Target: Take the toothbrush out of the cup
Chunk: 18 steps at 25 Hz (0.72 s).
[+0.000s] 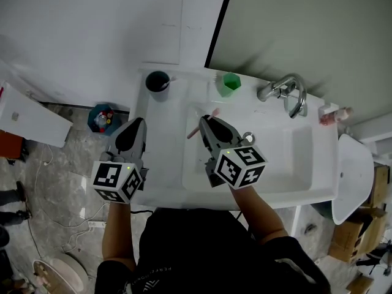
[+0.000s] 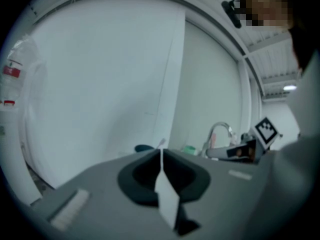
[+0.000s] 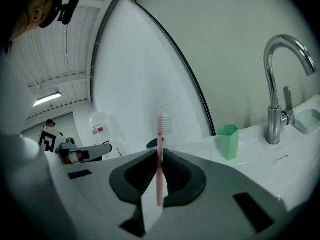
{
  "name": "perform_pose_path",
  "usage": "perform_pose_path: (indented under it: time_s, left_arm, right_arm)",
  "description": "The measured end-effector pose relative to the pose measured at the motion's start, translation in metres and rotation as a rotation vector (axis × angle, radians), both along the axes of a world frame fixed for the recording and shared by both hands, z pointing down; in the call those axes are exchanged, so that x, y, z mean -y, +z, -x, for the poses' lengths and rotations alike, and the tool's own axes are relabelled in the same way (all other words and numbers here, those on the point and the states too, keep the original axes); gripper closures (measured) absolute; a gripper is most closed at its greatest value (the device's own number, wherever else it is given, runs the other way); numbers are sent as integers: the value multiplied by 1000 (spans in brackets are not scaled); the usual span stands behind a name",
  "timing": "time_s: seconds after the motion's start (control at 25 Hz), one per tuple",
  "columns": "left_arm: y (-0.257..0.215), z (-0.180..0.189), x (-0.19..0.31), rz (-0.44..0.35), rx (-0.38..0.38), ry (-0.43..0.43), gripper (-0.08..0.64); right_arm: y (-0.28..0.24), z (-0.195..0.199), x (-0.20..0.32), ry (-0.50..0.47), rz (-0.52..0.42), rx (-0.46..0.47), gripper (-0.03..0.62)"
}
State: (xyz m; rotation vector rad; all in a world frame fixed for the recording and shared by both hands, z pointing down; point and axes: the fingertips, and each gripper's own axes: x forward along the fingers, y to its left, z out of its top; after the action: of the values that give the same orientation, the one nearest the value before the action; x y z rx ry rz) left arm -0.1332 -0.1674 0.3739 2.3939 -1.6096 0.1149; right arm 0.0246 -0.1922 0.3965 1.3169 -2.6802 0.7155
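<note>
My right gripper (image 1: 204, 121) hovers over the left part of the white sink (image 1: 306, 164), shut on a pink toothbrush (image 1: 193, 130). In the right gripper view the pink toothbrush (image 3: 159, 164) stands upright between the jaws, bristle head on top. A green cup (image 1: 230, 83) stands on the back rim, empty as far as I can see. A dark cup (image 1: 158, 81) at the back left corner has a white brush sticking out. My left gripper (image 1: 139, 122) is shut on nothing beside the sink's left edge, pointing toward the dark cup (image 2: 144, 148).
A chrome faucet (image 1: 285, 94) rises at the back right of the basin, with a small bottle (image 1: 334, 113) at the far right corner. On the floor to the left stand a blue bin (image 1: 101, 118) and a white box (image 1: 30, 121). The wall is close behind the cups.
</note>
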Motion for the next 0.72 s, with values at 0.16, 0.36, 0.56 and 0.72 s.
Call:
perform_pose_path:
  time_s: [0.16, 0.36, 0.56, 0.72]
  left_arm:
    - [1, -2, 5, 3, 61, 23, 537]
    - [1, -12, 22, 1, 154, 86, 492]
    - [1, -18, 39, -1, 198, 118, 474]
    - [5, -22, 54, 9, 248, 142, 451]
  right_arm:
    - [0, 3, -2, -10, 2, 9, 560]
    - [-1, 6, 2, -16, 4, 12, 560]
    - [1, 9, 10, -18, 10, 15, 560]
    - [4, 11, 18, -19, 20, 15, 560]
